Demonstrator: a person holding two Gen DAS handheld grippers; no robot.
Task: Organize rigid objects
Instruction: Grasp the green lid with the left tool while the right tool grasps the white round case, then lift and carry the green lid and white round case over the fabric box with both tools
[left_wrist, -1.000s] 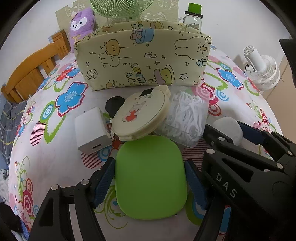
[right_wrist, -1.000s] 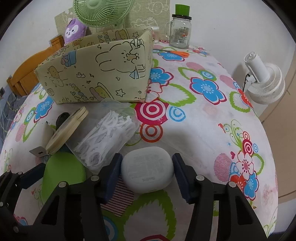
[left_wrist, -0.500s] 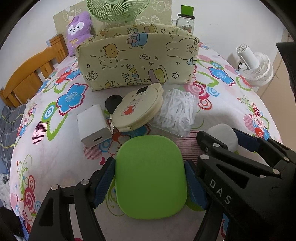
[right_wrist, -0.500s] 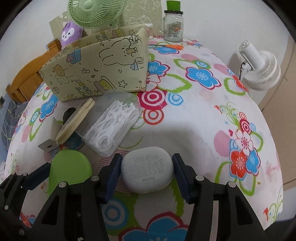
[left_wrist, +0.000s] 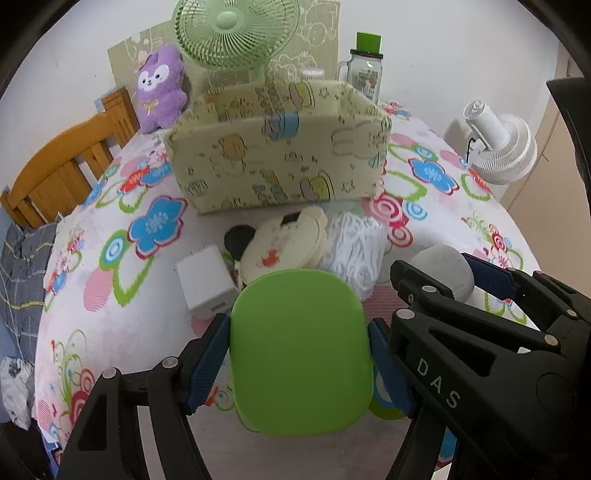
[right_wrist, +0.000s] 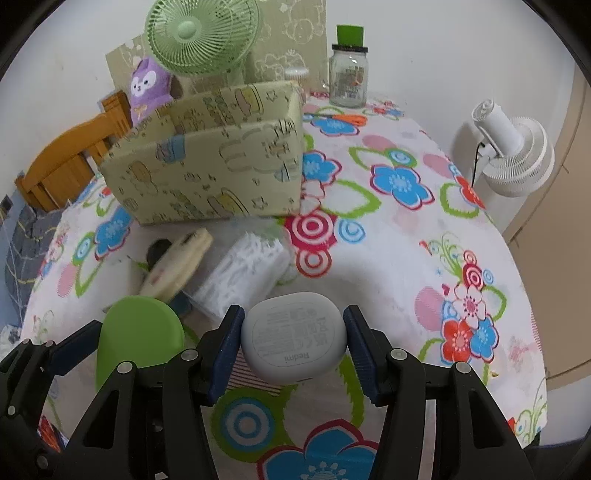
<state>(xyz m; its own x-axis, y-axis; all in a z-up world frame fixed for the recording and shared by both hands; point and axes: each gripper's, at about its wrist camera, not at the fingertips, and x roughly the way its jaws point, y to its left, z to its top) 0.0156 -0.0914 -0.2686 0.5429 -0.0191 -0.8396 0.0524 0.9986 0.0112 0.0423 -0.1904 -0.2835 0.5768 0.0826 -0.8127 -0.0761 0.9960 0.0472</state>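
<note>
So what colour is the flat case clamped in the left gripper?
Plain bright green, no pattern. The green case shows best in the left wrist view.

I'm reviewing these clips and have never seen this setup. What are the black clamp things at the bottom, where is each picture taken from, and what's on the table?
There is no robot here. A person holds two hand-held clamp tools, each with a wide-angle camera looking forward along its two fingers. So one picture is taken from the left tool, the other from the right.

The left claw is clamped on a flat green case. The right claw is clamped on a small white earbud case. Both appear lifted off the flowered tablecloth.

Still lying on the cloth: a white charger, a round cream compact and a clear pack of white floss picks. Behind them stands an open patterned storage box, probably where the items go.
</note>
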